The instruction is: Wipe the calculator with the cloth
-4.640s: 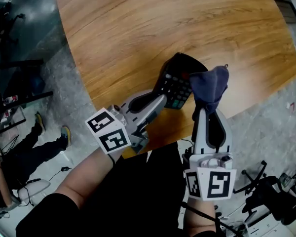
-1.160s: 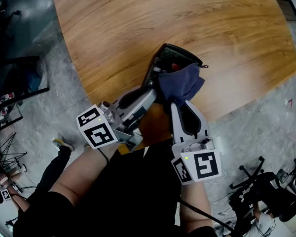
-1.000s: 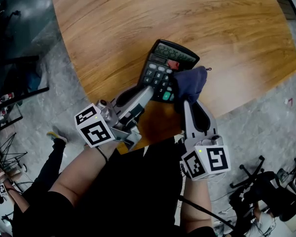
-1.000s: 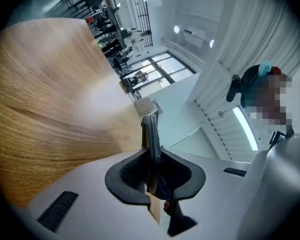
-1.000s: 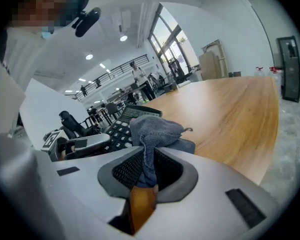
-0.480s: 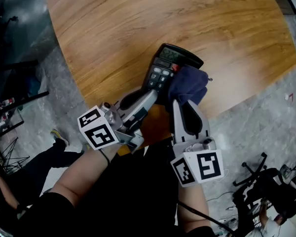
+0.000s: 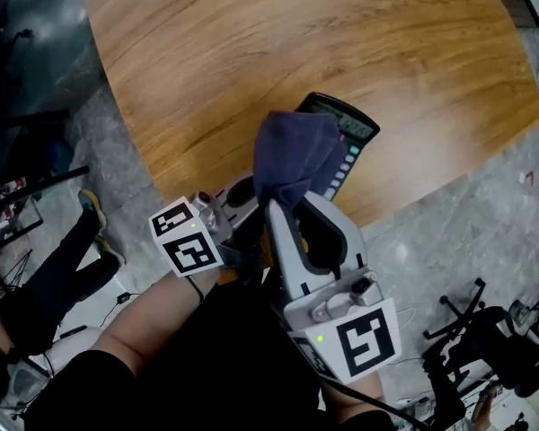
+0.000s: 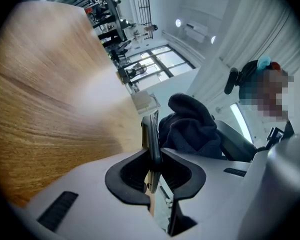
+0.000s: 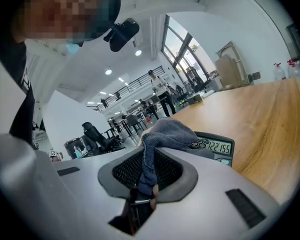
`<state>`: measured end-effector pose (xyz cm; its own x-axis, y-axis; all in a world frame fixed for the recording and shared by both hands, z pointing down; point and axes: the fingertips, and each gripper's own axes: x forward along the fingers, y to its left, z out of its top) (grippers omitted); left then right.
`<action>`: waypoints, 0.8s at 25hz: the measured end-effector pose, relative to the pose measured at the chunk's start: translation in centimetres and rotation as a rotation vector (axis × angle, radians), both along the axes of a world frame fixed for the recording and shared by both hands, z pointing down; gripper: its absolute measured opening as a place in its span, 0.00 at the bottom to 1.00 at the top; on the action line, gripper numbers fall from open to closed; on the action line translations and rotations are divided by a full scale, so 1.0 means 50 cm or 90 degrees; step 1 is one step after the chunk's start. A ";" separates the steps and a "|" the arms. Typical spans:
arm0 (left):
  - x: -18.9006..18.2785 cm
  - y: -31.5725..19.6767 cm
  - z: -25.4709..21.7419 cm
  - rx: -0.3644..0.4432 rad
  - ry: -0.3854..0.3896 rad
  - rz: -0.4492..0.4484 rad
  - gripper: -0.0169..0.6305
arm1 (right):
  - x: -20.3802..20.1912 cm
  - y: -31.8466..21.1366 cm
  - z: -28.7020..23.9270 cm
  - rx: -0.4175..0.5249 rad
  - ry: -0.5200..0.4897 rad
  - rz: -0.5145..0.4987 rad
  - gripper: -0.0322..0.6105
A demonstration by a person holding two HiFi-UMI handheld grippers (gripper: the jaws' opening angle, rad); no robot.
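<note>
Right tool clamped on cloth above calculator; left tool clamps calculator edge near table rim; wide wood beyond.

Light: bright, even; ceiling lamps + big windows.
Glare: pale sheen on table.
Edges: fisheye bend, dark corners, both gripper views.
Blur: tabletop soft in left gripper view.

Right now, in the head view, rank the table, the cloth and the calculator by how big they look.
1. table
2. cloth, held nearer the camera
3. calculator, smallest only as seen: the cloth covers much of it
</note>
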<state>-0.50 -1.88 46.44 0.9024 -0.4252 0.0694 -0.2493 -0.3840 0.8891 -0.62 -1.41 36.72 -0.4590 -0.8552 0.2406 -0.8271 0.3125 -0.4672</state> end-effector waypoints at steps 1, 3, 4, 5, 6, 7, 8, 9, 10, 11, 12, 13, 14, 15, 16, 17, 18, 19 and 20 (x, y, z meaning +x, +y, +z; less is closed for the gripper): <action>-0.002 -0.001 -0.001 0.001 0.000 -0.001 0.13 | -0.002 -0.004 0.000 0.004 0.005 -0.002 0.14; -0.004 -0.006 -0.001 0.002 0.000 -0.002 0.13 | 0.000 -0.012 0.021 -0.005 0.022 -0.004 0.14; -0.004 -0.008 -0.001 0.001 0.001 -0.002 0.13 | 0.007 -0.014 0.040 -0.017 0.033 -0.003 0.14; -0.003 -0.008 -0.001 0.000 0.001 -0.001 0.13 | 0.016 -0.015 0.058 -0.028 0.044 0.000 0.14; -0.002 -0.007 0.000 -0.001 0.000 0.001 0.13 | 0.027 -0.017 0.072 -0.037 0.053 0.005 0.14; -0.001 -0.004 0.002 -0.003 -0.002 0.003 0.13 | 0.039 -0.019 0.083 -0.042 0.061 0.011 0.14; 0.000 -0.002 0.004 -0.004 -0.003 0.006 0.13 | 0.050 -0.021 0.092 -0.045 0.069 0.018 0.14; 0.001 0.001 0.006 -0.004 -0.005 0.008 0.13 | 0.060 -0.023 0.099 -0.047 0.077 0.025 0.14; 0.001 0.002 0.008 -0.005 -0.007 0.009 0.13 | 0.069 -0.024 0.106 -0.049 0.085 0.032 0.14; 0.001 0.003 0.011 -0.006 -0.009 0.009 0.13 | 0.078 -0.025 0.113 -0.051 0.093 0.039 0.14; 0.000 0.003 0.014 -0.008 -0.011 0.008 0.13 | 0.087 -0.026 0.119 -0.054 0.101 0.048 0.14; 0.000 0.003 0.015 -0.008 -0.011 0.007 0.13 | 0.097 -0.027 0.124 -0.058 0.109 0.058 0.14; -0.001 0.003 0.015 -0.008 -0.012 0.006 0.13 | 0.109 -0.027 0.128 -0.061 0.115 0.069 0.14; -0.002 0.003 0.015 -0.007 -0.012 0.005 0.13 | 0.123 -0.027 0.133 -0.065 0.121 0.083 0.14; -0.004 0.003 0.013 -0.006 -0.012 0.004 0.13 | 0.140 -0.026 0.138 -0.070 0.127 0.099 0.14; -0.006 0.003 0.011 -0.004 -0.011 0.003 0.13 | 0.159 -0.024 0.145 -0.077 0.133 0.117 0.14; -0.010 0.003 0.007 -0.003 -0.009 0.000 0.13 | 0.181 -0.022 0.153 -0.086 0.139 0.136 0.14; -0.013 0.001 0.003 -0.001 -0.006 -0.002 0.13 | 0.205 -0.019 0.161 -0.097 0.143 0.157 0.14; -0.017 -0.001 -0.003 -0.001 -0.001 -0.005 0.13 | 0.230 -0.015 0.171 -0.110 0.147 0.177 0.14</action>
<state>-1.35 -1.91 46.30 0.8989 -0.4324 0.0713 -0.2535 -0.3804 0.8894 10.88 -2.13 45.27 -0.1330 -0.8771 0.4616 -0.9585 -0.0047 -0.2851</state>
